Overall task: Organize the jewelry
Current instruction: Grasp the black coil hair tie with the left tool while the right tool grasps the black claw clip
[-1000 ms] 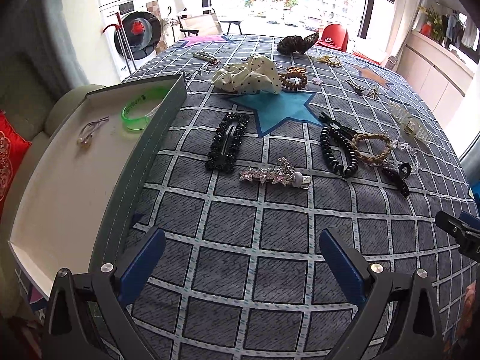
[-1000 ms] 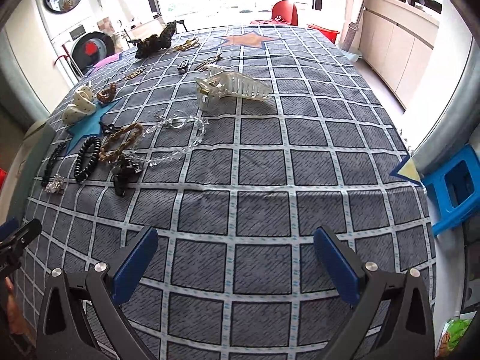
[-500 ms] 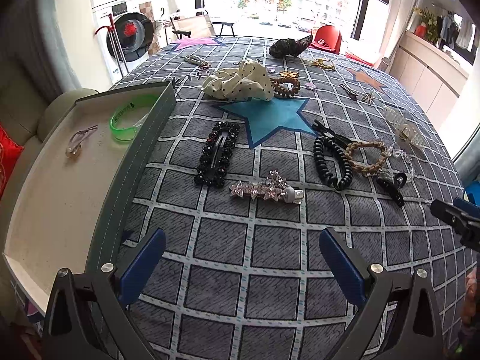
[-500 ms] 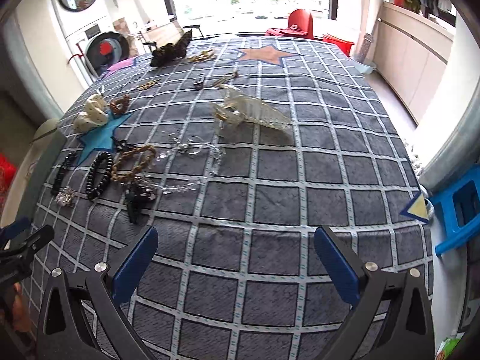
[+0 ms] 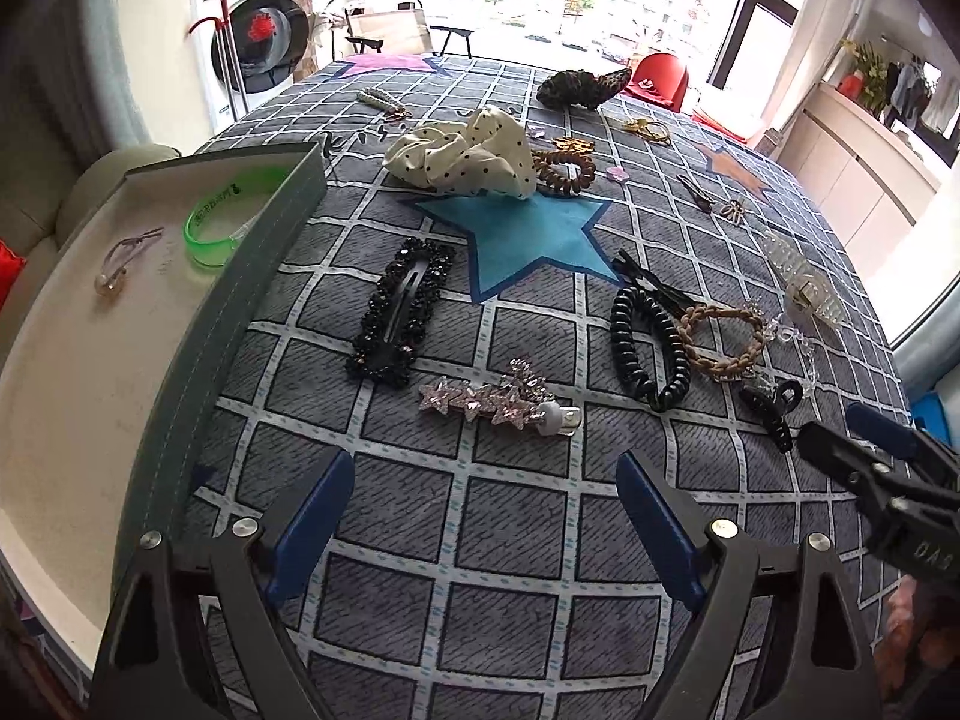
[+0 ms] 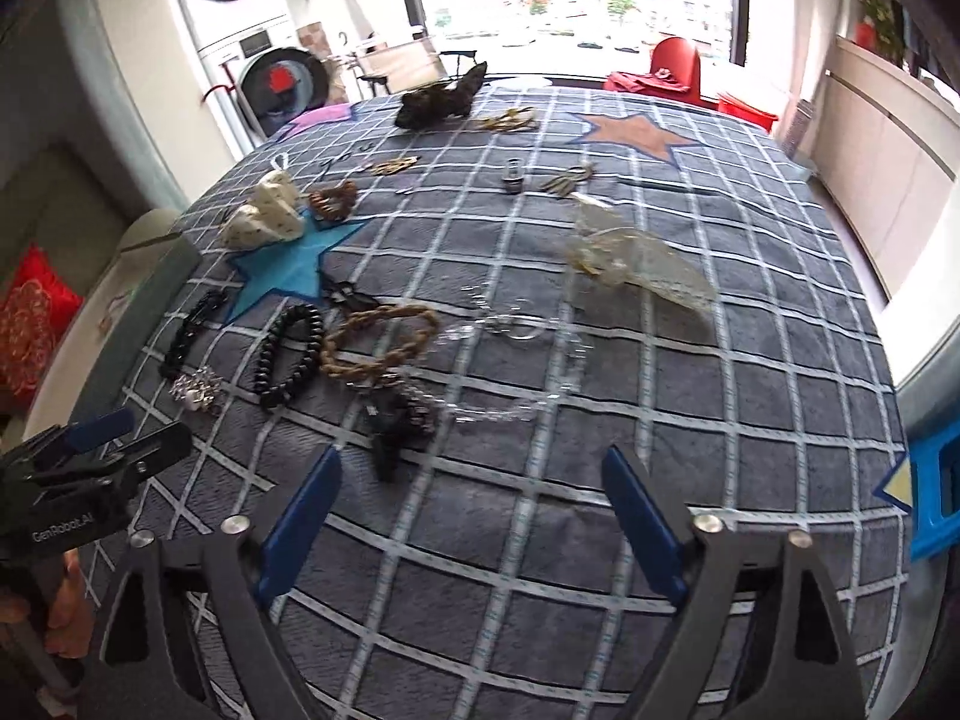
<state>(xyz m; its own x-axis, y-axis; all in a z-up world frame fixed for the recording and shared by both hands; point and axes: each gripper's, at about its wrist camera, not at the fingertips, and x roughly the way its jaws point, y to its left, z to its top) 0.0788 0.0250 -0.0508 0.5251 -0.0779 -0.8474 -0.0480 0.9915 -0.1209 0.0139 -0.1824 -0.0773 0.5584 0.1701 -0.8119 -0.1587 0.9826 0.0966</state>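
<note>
Grey checked cloth with a blue star (image 5: pixel 528 240) covers the surface (image 5: pixel 480 540) in front of you, and hair pieces and jewelry lie scattered across it. At the left edge sits a white tray with a grey wall (image 5: pixel 240 300); inside it lie a green bangle (image 5: pixel 222 228) and a small clear clip (image 5: pixel 120 258), well apart from everything on the cloth.

Your left claw (image 5: pixel 480 516) hovers low over bare cloth. Its jaws have just been closing a little, yet they stand wide and hold nothing. Your right claw (image 6: pixel 468 510) is in the same state: jaws just narrowed, wide apart, nothing between them.

Going down in size: a cream polka-dot scrunchie (image 5: pixel 462 156) lies beyond the star, a black beaded snap clip (image 5: pixel 399 312) lies nearer, a black coil hair tie (image 5: pixel 648 348) touches a braided tan tie (image 5: pixel 720 342), and a small black claw clip (image 5: pixel 774 408) sits just beside them.

The relation that matters most: the silver star barrette (image 5: pixel 498 402) lies straight ahead of your left claw, just beyond its tips, with its long axis running across your view, roughly in line with the gap between the jaws. Your left hand is clearly the nearer one, and probably needs to roll before gripping it across its narrow width. The tray is to its left.

The small black claw clip (image 6: pixel 396 426) lies just ahead of your right claw's left jaw.
</note>
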